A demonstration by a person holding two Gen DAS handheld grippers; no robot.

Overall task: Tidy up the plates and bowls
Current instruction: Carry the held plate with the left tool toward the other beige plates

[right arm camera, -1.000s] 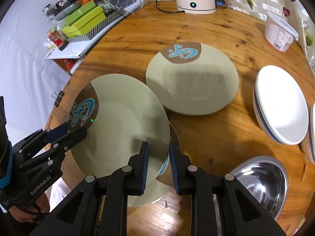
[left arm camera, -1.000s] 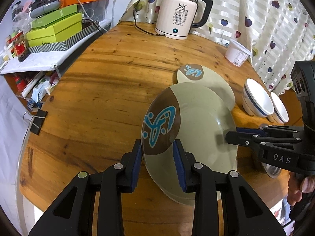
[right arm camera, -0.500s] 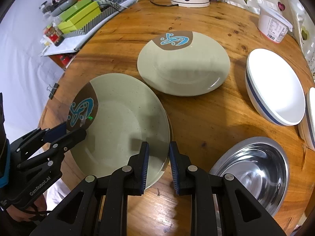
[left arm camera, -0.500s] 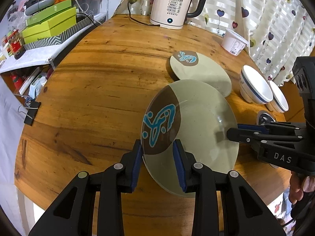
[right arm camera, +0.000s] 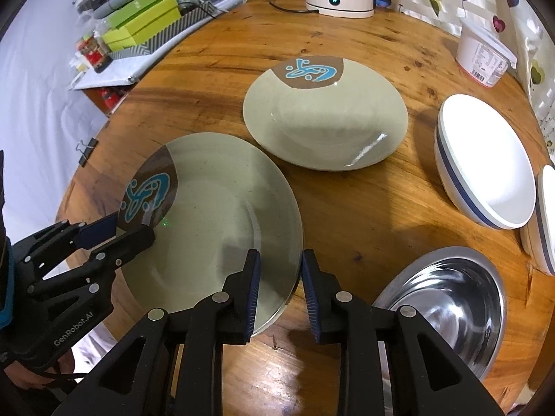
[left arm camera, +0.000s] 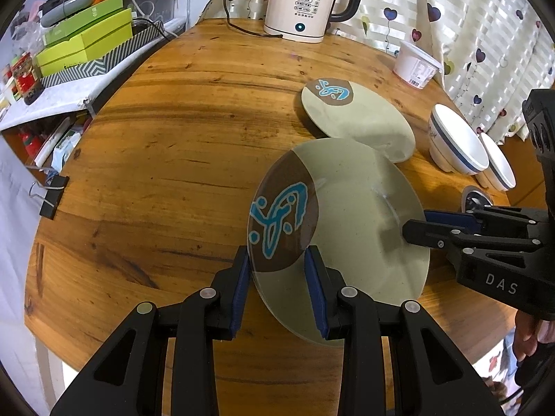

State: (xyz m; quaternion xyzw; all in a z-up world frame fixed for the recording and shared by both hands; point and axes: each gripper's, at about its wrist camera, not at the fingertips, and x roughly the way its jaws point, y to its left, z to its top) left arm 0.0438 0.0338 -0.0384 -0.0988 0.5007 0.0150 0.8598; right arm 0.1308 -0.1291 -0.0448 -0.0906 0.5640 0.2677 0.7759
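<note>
Both grippers hold one beige plate with a brown patch and blue design [left arm camera: 350,222], tilted above the wooden table. My left gripper [left arm camera: 277,260] is shut on its brown-patch rim. My right gripper [right arm camera: 277,267] is shut on the opposite rim [right arm camera: 222,222]. A second matching plate [right arm camera: 326,118] lies flat on the table beyond it; it also shows in the left wrist view [left arm camera: 357,118]. Two white bowls with blue bands [right arm camera: 485,159] stand at the right. A steel bowl [right arm camera: 447,298] sits at the near right.
A white electric kettle [left arm camera: 305,3] stands at the table's far edge with its cord. A white plastic tub [right arm camera: 482,55] is at the far right. Green boxes [left arm camera: 86,45] sit on a shelf to the left. A binder clip [left arm camera: 52,197] grips the table edge.
The held plate has risen off the table and moved a little toward the second plate. Both grippers stay shut on it.
</note>
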